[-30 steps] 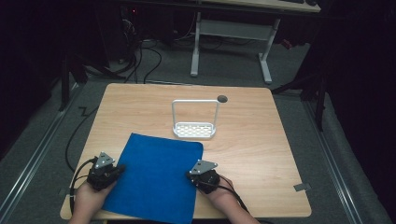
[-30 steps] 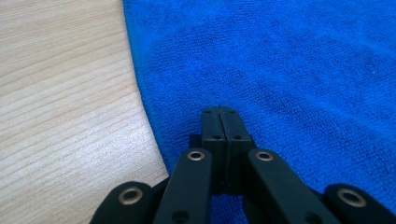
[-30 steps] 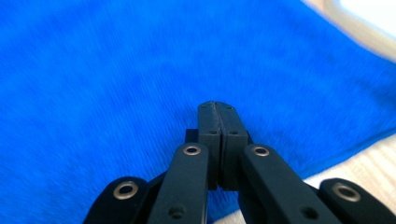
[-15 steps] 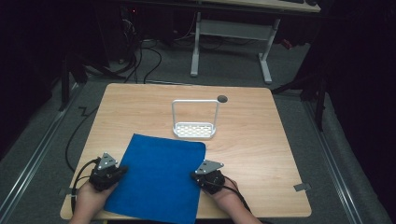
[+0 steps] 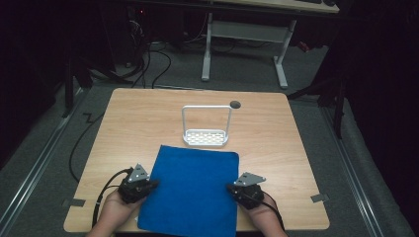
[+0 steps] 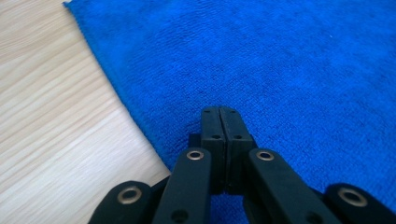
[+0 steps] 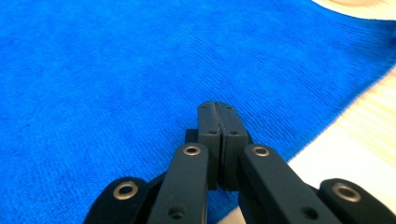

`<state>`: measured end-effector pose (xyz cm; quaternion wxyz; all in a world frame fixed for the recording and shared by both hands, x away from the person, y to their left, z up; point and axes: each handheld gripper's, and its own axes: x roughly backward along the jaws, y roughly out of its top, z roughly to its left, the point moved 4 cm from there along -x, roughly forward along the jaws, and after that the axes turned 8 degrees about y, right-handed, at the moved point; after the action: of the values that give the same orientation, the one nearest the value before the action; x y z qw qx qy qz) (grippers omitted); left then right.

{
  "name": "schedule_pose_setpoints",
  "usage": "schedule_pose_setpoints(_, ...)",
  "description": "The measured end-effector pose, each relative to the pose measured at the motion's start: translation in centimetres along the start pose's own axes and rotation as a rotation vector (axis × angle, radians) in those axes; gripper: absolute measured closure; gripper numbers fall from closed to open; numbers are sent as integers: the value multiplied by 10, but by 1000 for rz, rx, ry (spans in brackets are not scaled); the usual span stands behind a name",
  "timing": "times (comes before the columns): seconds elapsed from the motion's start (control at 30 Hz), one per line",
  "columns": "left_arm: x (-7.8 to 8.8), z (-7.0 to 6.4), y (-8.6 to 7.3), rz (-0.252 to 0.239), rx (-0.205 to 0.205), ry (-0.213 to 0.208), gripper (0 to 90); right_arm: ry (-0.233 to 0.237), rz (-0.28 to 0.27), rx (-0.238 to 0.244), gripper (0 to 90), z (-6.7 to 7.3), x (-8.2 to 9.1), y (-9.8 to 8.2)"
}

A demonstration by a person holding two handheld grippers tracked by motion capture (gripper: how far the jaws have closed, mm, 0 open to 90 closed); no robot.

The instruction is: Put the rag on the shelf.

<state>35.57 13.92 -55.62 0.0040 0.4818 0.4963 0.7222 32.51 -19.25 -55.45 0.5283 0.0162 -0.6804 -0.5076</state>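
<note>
Fingers of both grippers are sitting pressed together with nothing between them. In the high view, the left gripper (image 5: 148, 184) is resting at the lower left of the frame, at the left edge of the blue cloth (image 5: 192, 190), while the right gripper (image 5: 233, 188) is sitting at the lower right, at the cloth's right edge. That cloth is lying flat across the lower centre of the wooden table (image 5: 276, 148), its near edge reaching the table's front edge, and a white wire rack (image 5: 206, 129) is standing just beyond its far edge, near a dark round hole (image 5: 235, 104).

Left gripper view: the shut jaws are rising from the bottom centre over the cloth (image 6: 280, 70), with bare wood (image 6: 46, 116) filling the left side.

Right gripper view: the closed jaws are pointing over the cloth (image 7: 140, 70), whose edge is running along the right, wood (image 7: 364, 140) showing beyond.

Judging by this, the approach step seems to be in hand, with each gripper lining up on a side edge. Next, the jaws probably need opening, then lowering to pinch the cloth's edges for lifting or folding.
</note>
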Motion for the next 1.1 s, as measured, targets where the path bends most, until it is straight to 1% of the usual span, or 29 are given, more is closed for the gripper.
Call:
schedule_pose_setpoints(0.07,-2,-7,2,-5,-14,-7,898,-15,-3,-16,900,-7,7,-6)
schedule_pose_setpoints(0.1,-3,-10,3,-7,-14,-14,897,-23,-3,-24,900,-11,12,-10)
schedule_pose_setpoints(0.13,-3,-10,3,-7,-14,-14,896,-23,-3,-24,900,-11,12,-10)
schedule_pose_setpoints(0.17,-5,-13,4,-12,-3,-30,896,-30,-4,-35,900,-15,15,-13)
schedule_pose_setpoints(0.2,-7,-18,7,-16,8,-49,894,-43,-10,-53,900,-23,23,-20)
schedule_pose_setpoints(0.23,-9,-22,8,-18,10,-61,894,-47,-13,-61,900,-26,25,-22)
schedule_pose_setpoints(0.27,-10,-26,9,-20,9,-73,892,-61,-11,-64,900,-29,28,-25)
schedule_pose_setpoints(0.3,-11,-29,10,-23,4,-80,892,-70,-10,-67,900,-31,31,-27)
schedule_pose_setpoints(0.33,-11,-29,10,-23,4,-80,891,-70,-10,-67,900,-31,31,-27)
schedule_pose_setpoints(0.37,-11,-34,11,-22,-7,-93,891,-76,-11,-68,900,-34,33,-29)
schedule_pose_setpoints(0.4,-13,-40,12,-24,-20,-108,887,-94,-12,-82,900,-40,39,-34)
schedule_pose_setpoints(0.43,-13,-43,13,-25,-22,-116,887,-96,-11,-88,900,-41,40,-34)
schedule_pose_setpoints(0.47,-13,-43,13,-25,-22,-116,885,-108,-9,-93,900,-43,41,-34)
schedule_pose_setpoints(0.5,-13,-47,14,-26,-33,-124,882,-119,-8,-91,900,-46,41,-35)
schedule_pose_setpoints(0.6,-12,-50,13,-23,-44,-125,879,-123,-13,-99,900,-48,41,-34)
schedule_pose_setpoints(0.73,-12,-49,13,-23,-39,-132,878,-121,-10,-102,900,-51,39,-32)
schedule_pose_setpoints(0.77,-12,-49,13,-22,-39,-132,878,-121,-13,-97,900,-52,38,-31)
schedule_pose_setpoints(0.9,-12,-49,13,-23,-40,-129,874,-118,-16,-100,883,-51,38,-31)
schedule_pose_setpoints(1.0,-11,-49,13,-18,-34,-139,862,-120,-15,-100,877,-50,38,-31)
schedule_pose_setpoints(1.07,-11,-49,13,-17,-37,-137,854,-122,-13,-99,874,-50,38,-31)
schedule_pose_setpoints(1.1,-10,-48,13,-22,-41,-126,833,-122,-12,-100,865,-49,38,-31)
